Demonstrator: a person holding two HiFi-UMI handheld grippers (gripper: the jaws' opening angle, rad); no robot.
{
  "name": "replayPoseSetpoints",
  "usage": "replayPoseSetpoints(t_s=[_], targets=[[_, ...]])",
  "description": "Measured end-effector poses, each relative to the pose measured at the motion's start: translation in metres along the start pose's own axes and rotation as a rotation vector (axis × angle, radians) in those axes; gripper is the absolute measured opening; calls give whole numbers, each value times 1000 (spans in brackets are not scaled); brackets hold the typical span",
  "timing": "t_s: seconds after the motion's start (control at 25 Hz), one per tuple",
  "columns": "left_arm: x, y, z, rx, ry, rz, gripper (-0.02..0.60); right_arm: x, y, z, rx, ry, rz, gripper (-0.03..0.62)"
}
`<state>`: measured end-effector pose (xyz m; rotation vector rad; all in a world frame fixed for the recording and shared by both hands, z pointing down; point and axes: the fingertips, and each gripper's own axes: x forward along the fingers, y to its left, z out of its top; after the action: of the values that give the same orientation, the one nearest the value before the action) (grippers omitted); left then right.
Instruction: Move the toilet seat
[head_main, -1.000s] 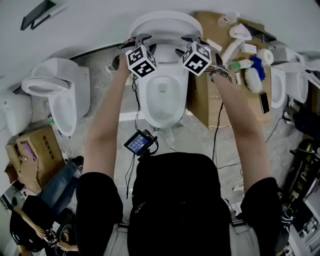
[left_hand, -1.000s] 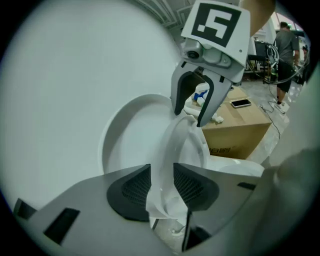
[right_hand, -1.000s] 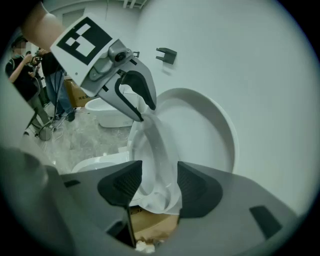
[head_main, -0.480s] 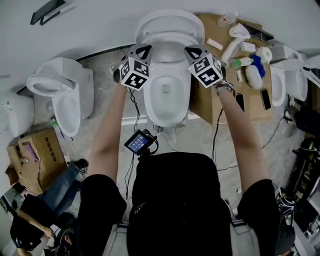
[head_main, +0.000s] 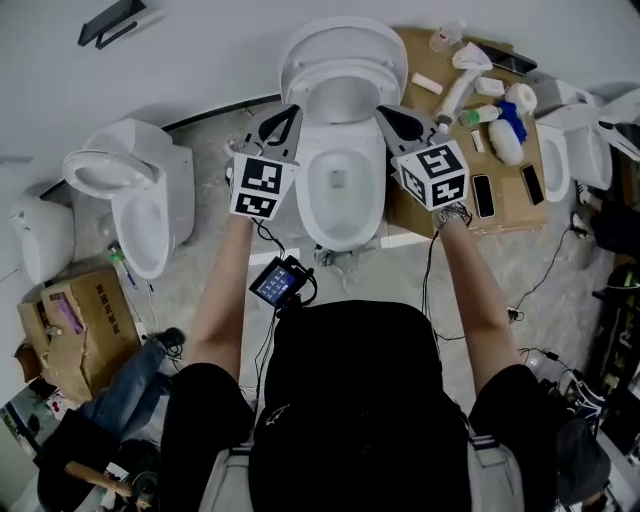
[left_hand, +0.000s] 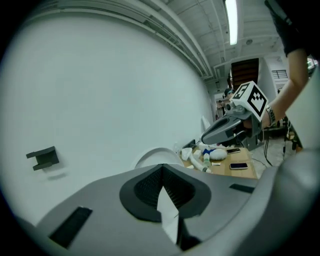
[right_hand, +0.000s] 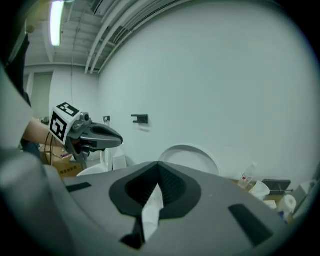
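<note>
- The white ceramic toilet (head_main: 345, 215) stood against the pale wall, directly ahead of the person, with its bowl open.
- Its white oval plastic toilet seat (head_main: 343, 52) was raised at the back of the bowl and tilted toward the wall. Whether it rested on the wall could not be told. Neither gripper touched it.
- On that showing the lift appeared complete, and the step in hand was judged to be the withdrawal.
- A brown cardboard box (head_main: 505, 208) sat just right of the bowl, carrying bottles and two dark flat phones (head_main: 482, 195).
- The left gripper (head_main: 290, 112) hung over the left side of the bowl, clear of the seat. Its jaws had just closed and stood together, with nothing identifiable gripped.
- The right gripper (head_main: 384, 112) hung over the right side, likewise clear. Its jaws had also just closed and met, holding nothing that could be made out.
- Recommendations for the withdrawal:
  - Draw both grippers straight back toward the body, so the tips do not catch the seat edge and tip it forward.
  - Keep the right gripper inside the line of the box, as the bottles there looked easily toppled.
  - Confirm that the seat leans past its balance point before turning away.
</note>
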<state>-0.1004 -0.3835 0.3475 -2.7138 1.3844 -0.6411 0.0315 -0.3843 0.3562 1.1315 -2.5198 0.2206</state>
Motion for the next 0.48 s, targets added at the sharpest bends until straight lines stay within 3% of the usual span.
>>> replayPoseSetpoints(t_s=[0.48], targets=[[-144, -11, 74, -95, -278, 74, 8, -116, 62, 46, 105, -207, -67, 12]])
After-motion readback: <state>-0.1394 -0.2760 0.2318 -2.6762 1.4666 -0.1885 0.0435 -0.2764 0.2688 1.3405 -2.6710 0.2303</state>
